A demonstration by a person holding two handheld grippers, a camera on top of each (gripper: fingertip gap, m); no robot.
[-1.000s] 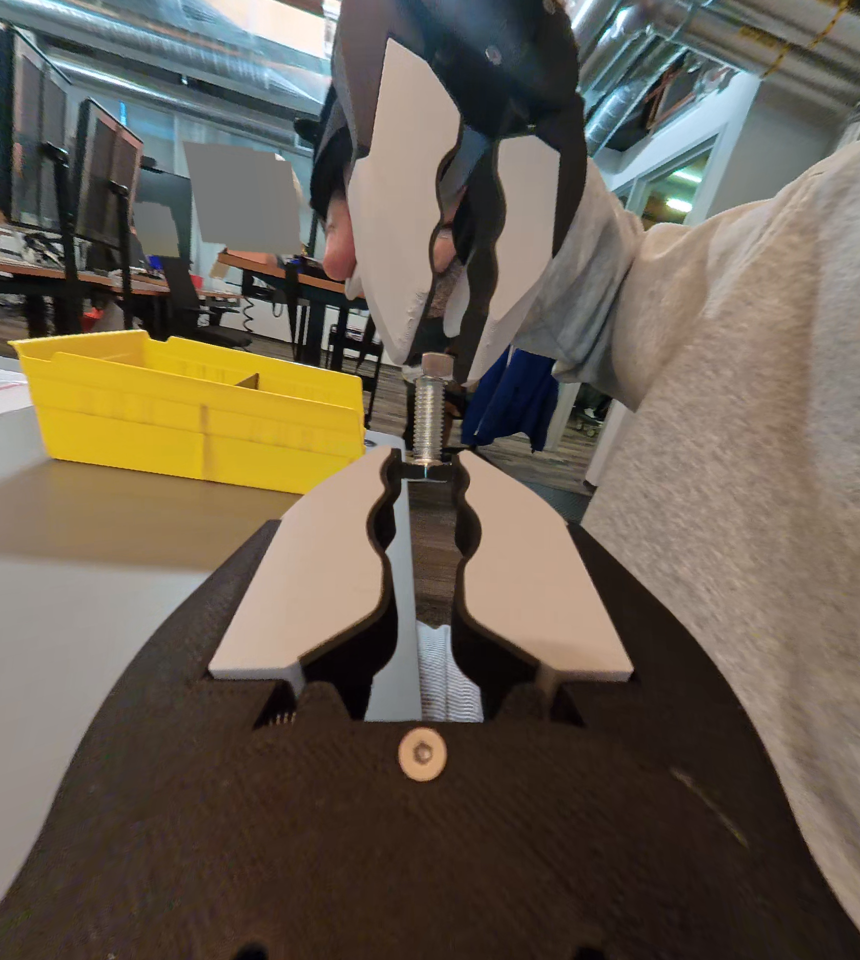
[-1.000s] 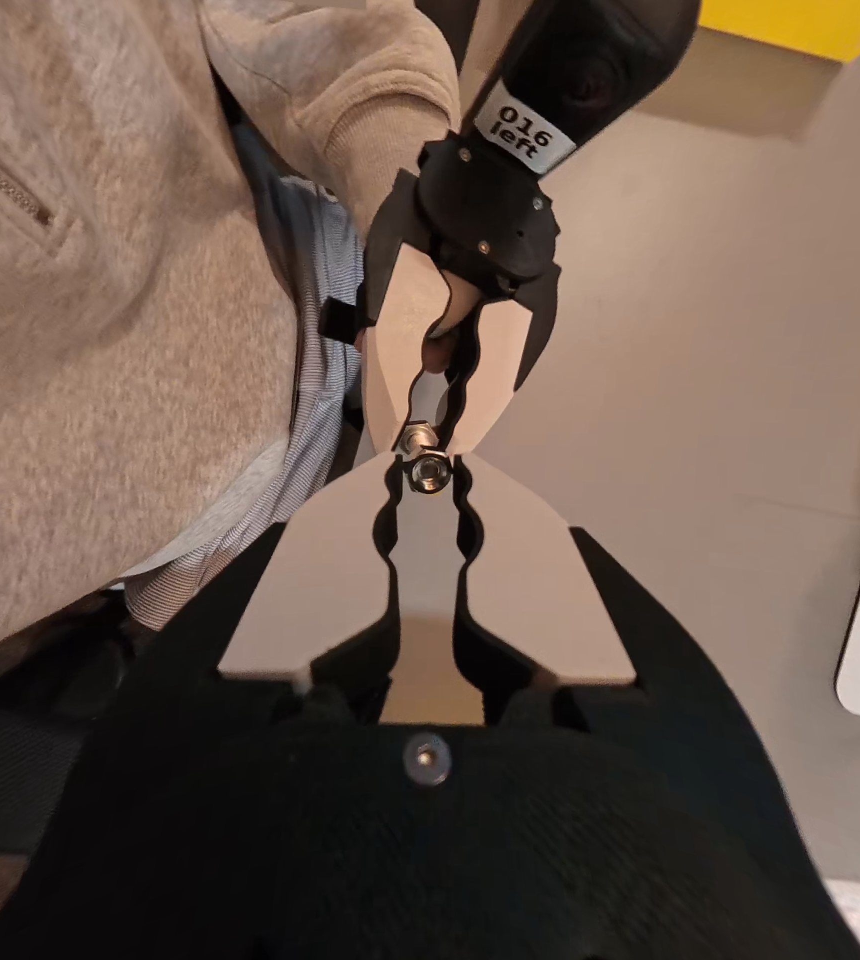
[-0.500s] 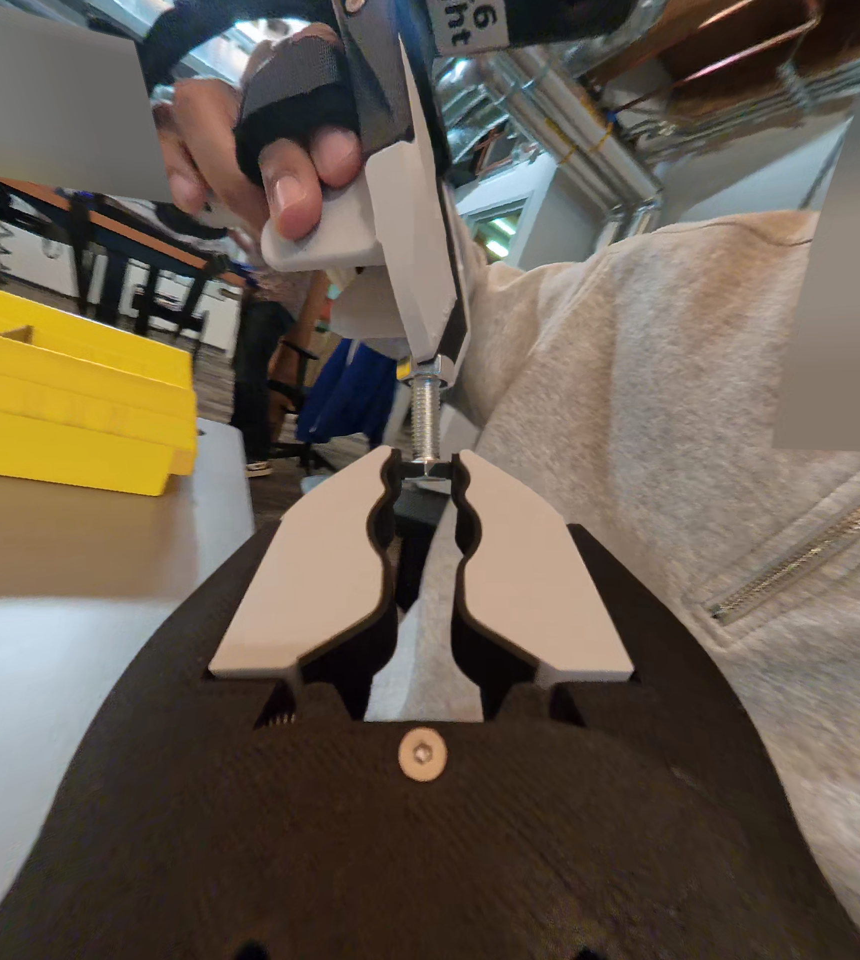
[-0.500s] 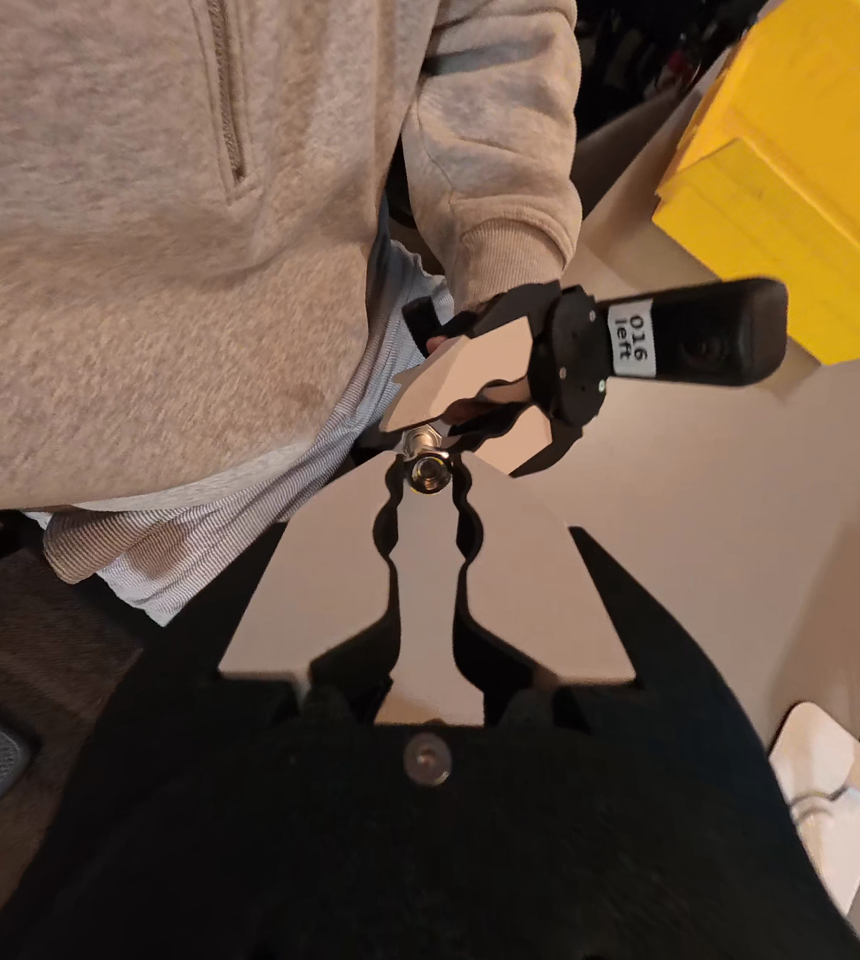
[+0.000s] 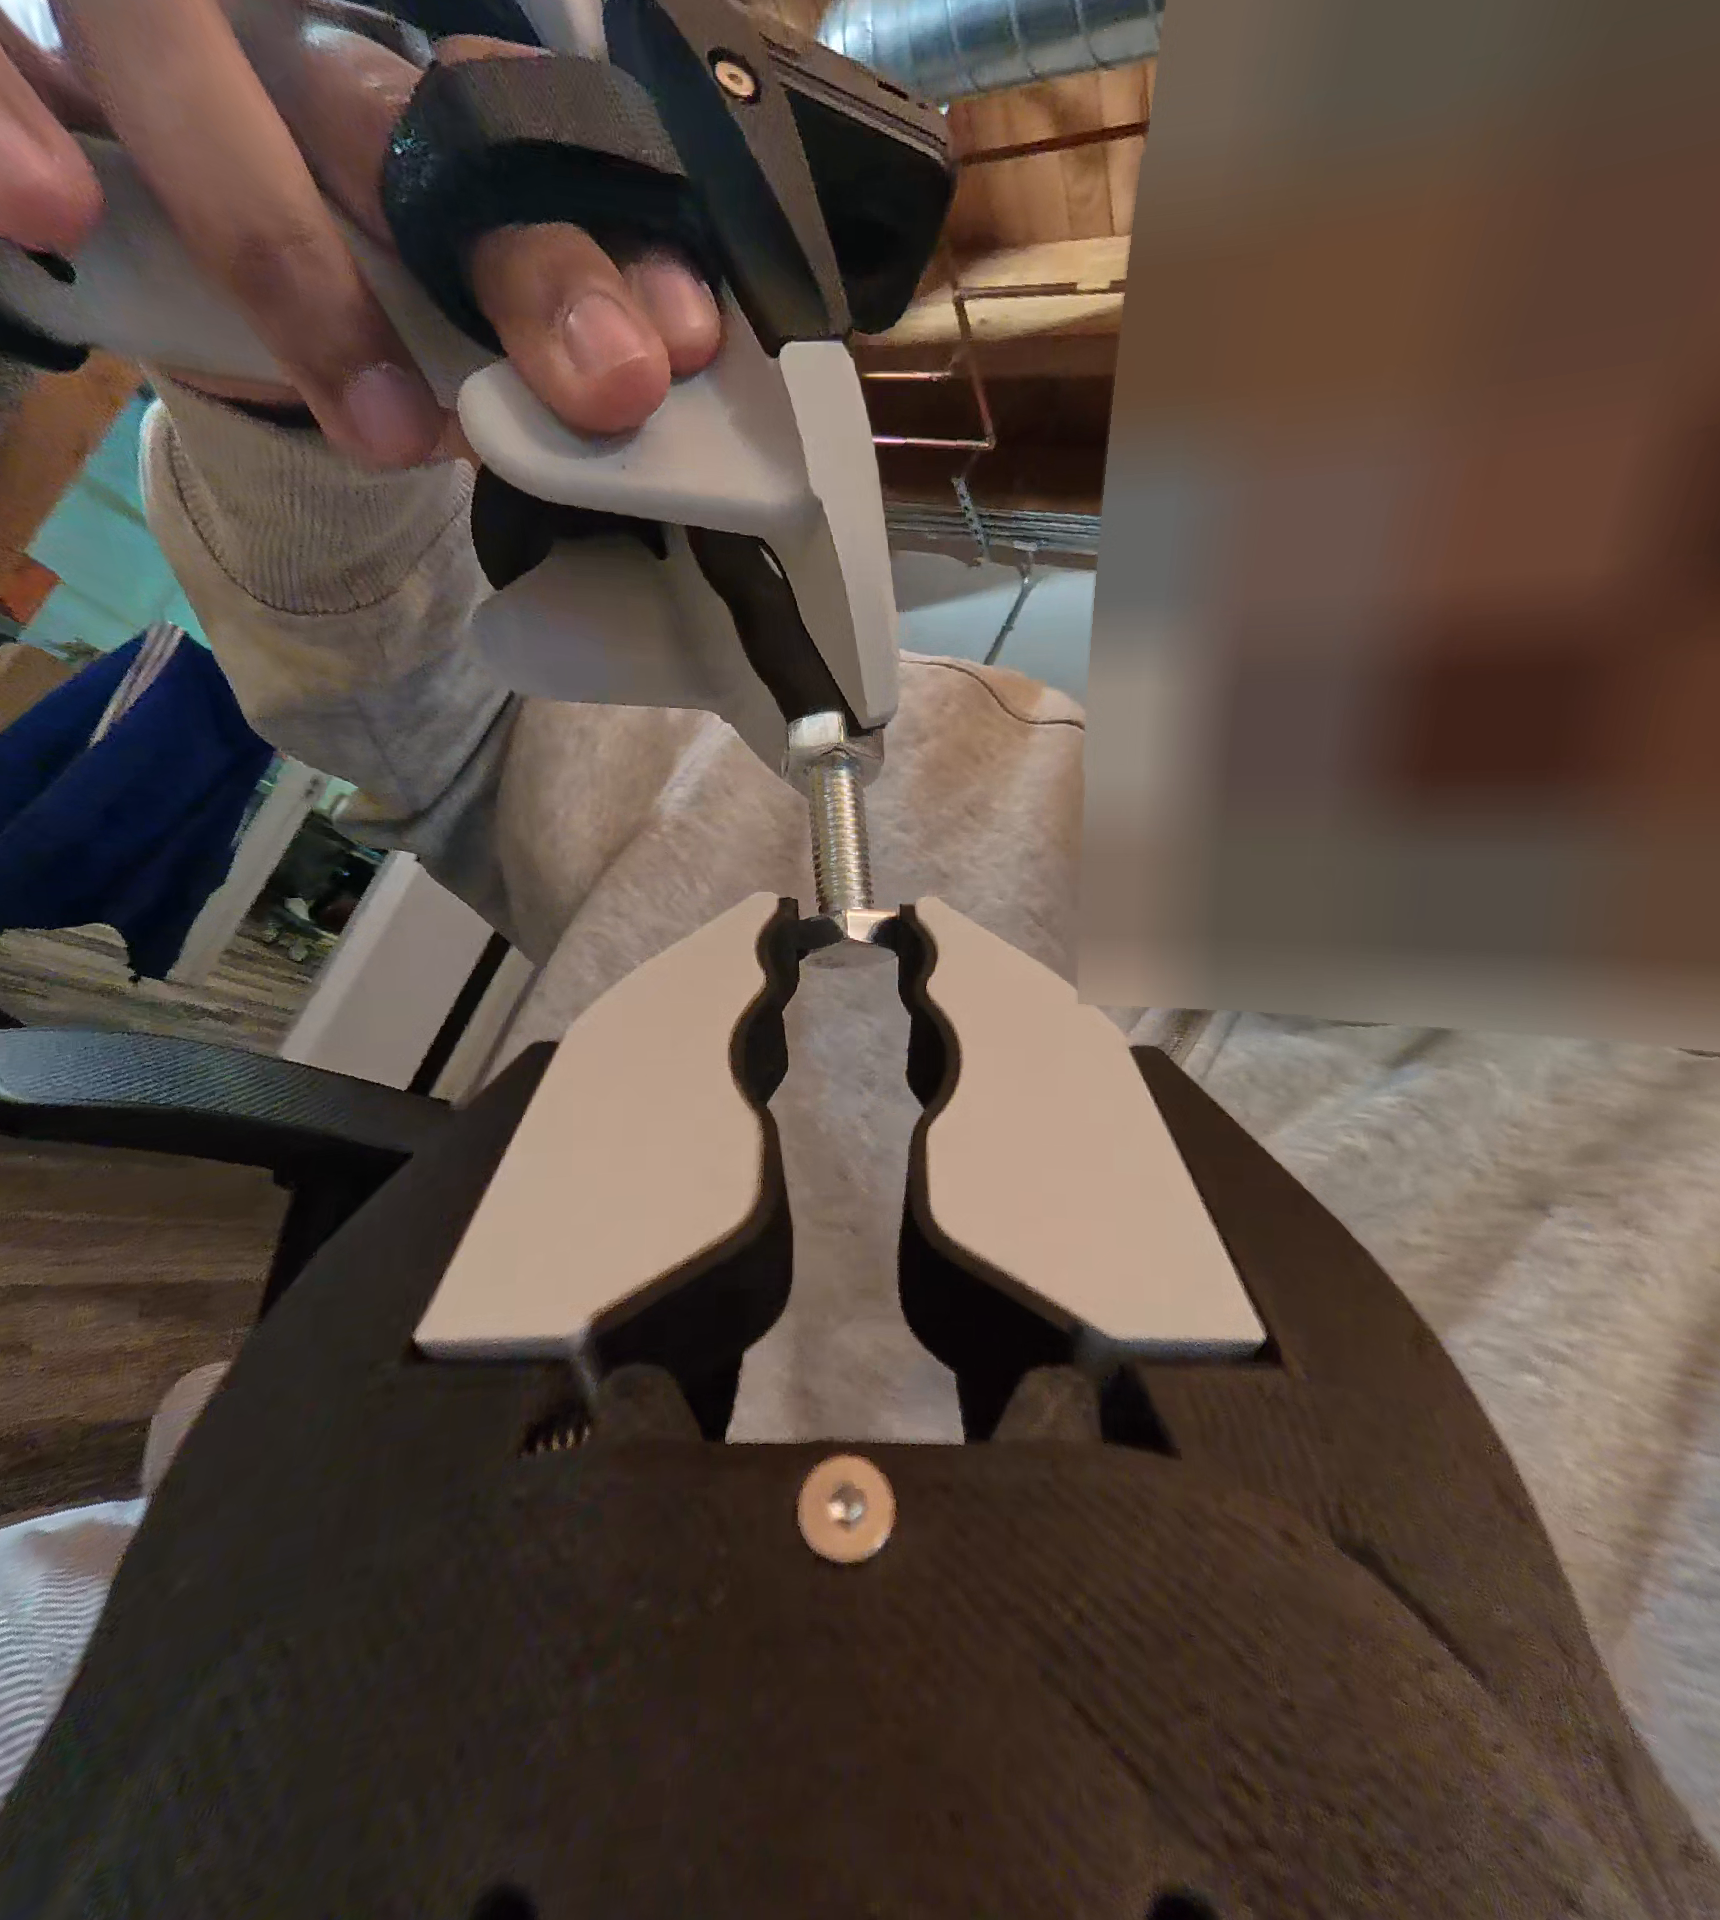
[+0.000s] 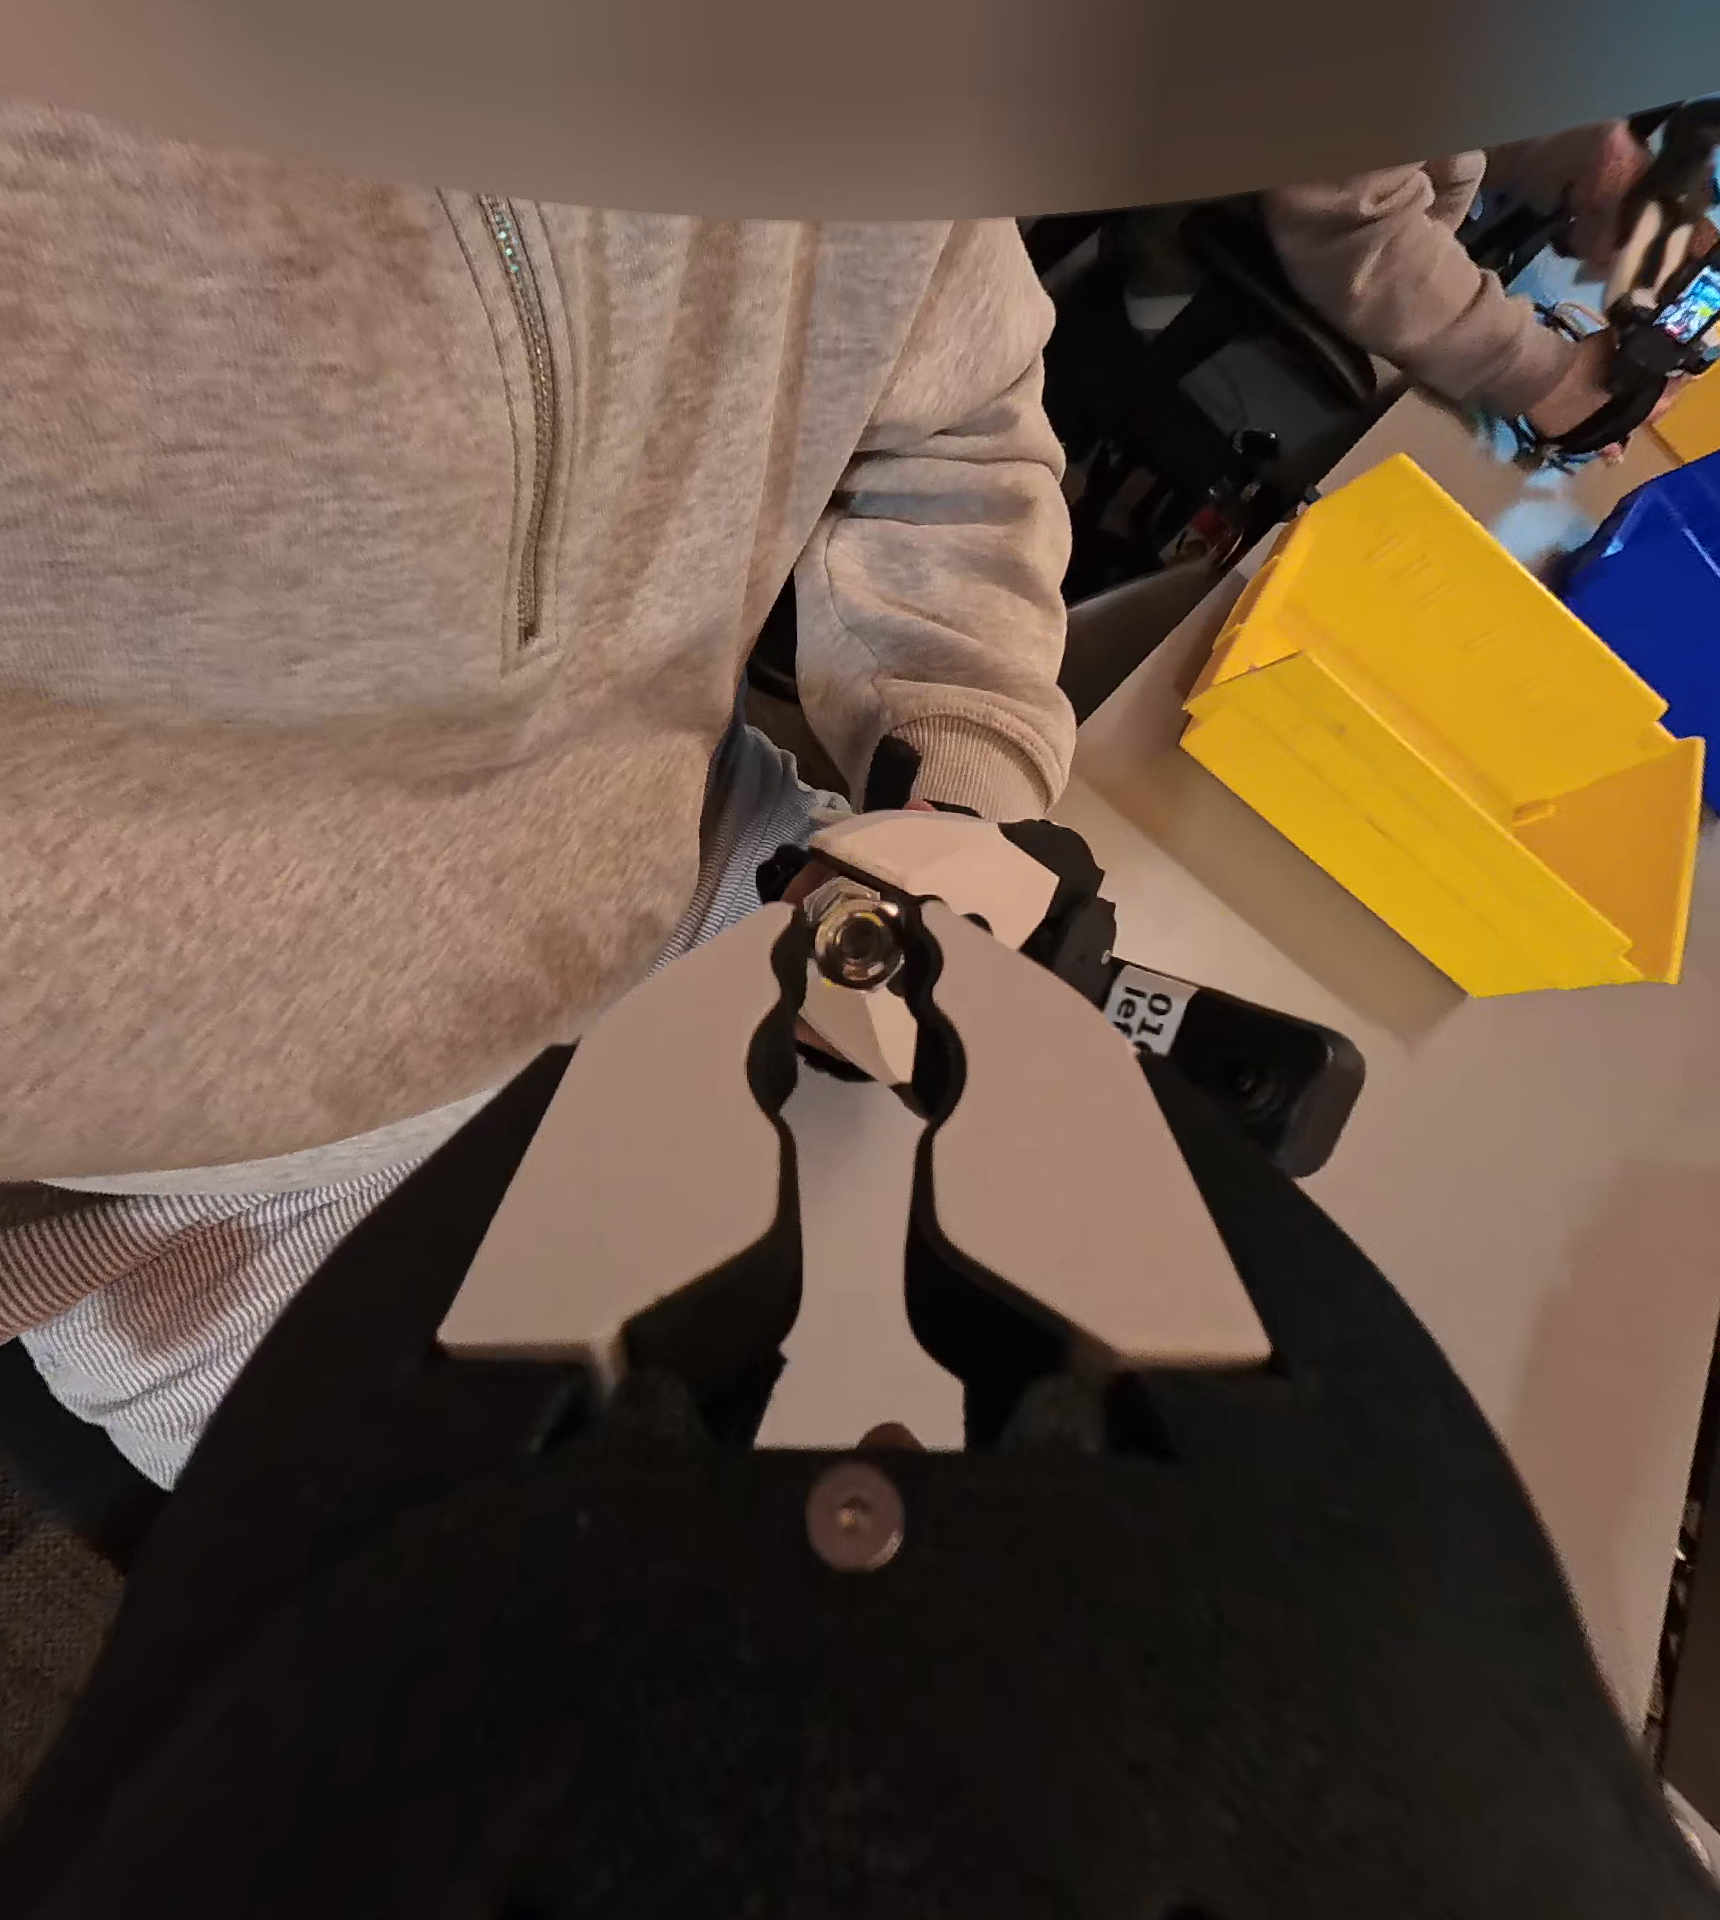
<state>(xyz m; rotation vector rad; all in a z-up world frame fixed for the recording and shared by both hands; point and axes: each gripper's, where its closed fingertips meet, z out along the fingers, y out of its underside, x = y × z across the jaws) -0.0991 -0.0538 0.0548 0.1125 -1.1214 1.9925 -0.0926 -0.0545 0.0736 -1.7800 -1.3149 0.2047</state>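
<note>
- Closest in the left wrist view, the left tongs [image 5: 848, 921] are pressed in on the hex head of a bolt [image 5: 840, 831], held only at their very tips; the wavy inner edges behind them are bare.
- The bolt is bright, silvery and threaded, and stands up from those tips in mid-air in front of a person's grey sweater [image 6: 264, 623], off the counter [image 6: 1458, 1143].
- At its upper end sits a hex nut [image 5: 823, 736], pinched by the right tongs [image 6: 854, 937], which come down on it from above. In the right wrist view the nut shows end-on, as a ring around the bolt's tip.
- Such a tip-only hold on small smooth metal looks slight. I judge that both pinches need firm pressure and that the two tools should stay in line with the shaft.
- A hand [image 5: 316, 260] grips the right tool's handle.
- Farther off, a yellow bin [image 6: 1407, 748] lies on the counter, a blue bin [image 6: 1708, 623] just behind it.
</note>
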